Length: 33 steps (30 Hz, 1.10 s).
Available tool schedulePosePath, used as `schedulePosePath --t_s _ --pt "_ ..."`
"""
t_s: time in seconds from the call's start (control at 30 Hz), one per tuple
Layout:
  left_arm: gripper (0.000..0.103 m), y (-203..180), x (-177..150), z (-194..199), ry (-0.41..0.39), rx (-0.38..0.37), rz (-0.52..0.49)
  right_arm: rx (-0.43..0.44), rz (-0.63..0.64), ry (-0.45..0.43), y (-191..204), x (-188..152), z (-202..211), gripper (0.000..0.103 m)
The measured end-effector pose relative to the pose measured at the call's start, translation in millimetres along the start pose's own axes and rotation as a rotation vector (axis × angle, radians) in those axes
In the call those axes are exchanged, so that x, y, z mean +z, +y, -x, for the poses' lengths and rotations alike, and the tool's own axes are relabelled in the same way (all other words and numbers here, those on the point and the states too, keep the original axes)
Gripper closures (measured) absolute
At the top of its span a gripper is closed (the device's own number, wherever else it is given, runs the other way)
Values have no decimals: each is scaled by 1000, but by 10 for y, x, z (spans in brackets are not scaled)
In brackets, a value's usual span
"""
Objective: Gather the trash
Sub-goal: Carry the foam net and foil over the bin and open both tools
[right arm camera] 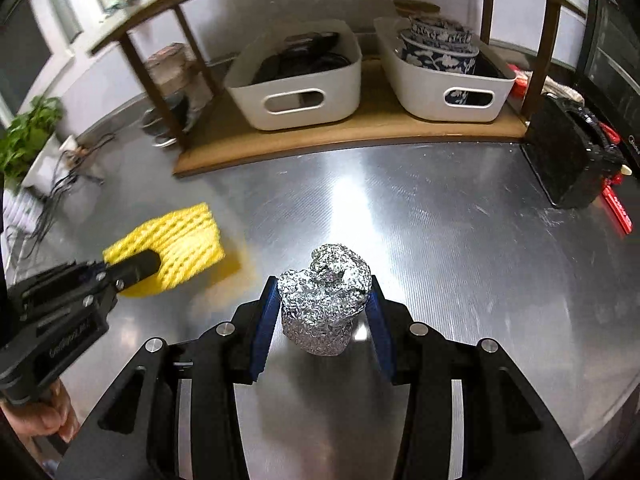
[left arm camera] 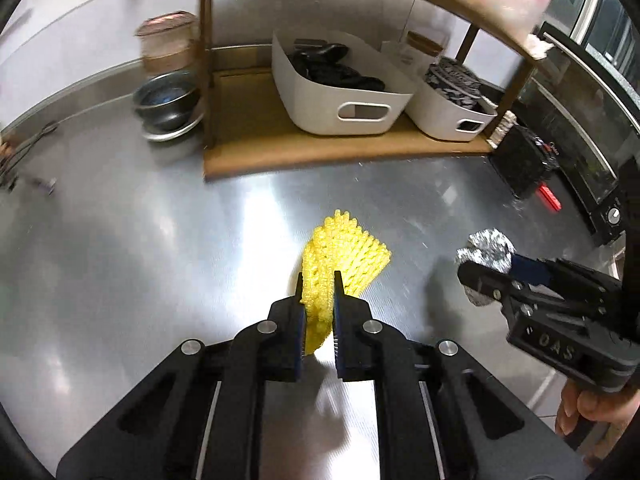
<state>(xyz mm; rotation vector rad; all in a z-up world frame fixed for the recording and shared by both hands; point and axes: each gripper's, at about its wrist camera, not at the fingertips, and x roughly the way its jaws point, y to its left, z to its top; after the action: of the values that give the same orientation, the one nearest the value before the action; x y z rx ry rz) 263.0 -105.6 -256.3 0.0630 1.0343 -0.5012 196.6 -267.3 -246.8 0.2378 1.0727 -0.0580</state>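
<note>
Yellow foam netting [left arm camera: 344,256] and a crumpled foil ball [right arm camera: 326,300] are held over a steel counter [left arm camera: 140,240].

The left gripper [left arm camera: 318,292] is pinched tight on the netting; the right gripper [right arm camera: 324,300] clamps the foil between its blue pads [right arm camera: 264,328]. White bins [right arm camera: 296,80] sit on a wooden shelf [right arm camera: 352,136] behind.

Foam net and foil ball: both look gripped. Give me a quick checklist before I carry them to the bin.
1. Left gripper shut on foam net: ok.
2. Right gripper shut on foil ball: ok.
3. Net clear of the counter: cannot tell.
4. Ball clear of the counter: cannot tell.
5. Grippers apart from each other: ok.
6. Bin in view: not ok, neither camera shows one.
</note>
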Motion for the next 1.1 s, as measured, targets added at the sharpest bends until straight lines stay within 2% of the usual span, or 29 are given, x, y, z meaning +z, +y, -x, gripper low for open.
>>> schedulePosePath --t_s 0.23,0.5,0.67,0.87,1.1 --pt "94 -245 -657 550 -26 41 63 45 58 -19 28 -422 450 59" --pt "94 -511 -1418 962 -40 70 129 79 108 -5 -34 -1074 829 59" --pt "94 -625 -1779 1164 -47 92 149 92 135 4 -43 -1427 996 59" --pt "94 -697 -2181 1270 -31 112 178 112 159 42 -10 -1838 1014 59" --pt "94 -659 -2580 1110 43 119 207 130 164 118 51 -2218 828 59"
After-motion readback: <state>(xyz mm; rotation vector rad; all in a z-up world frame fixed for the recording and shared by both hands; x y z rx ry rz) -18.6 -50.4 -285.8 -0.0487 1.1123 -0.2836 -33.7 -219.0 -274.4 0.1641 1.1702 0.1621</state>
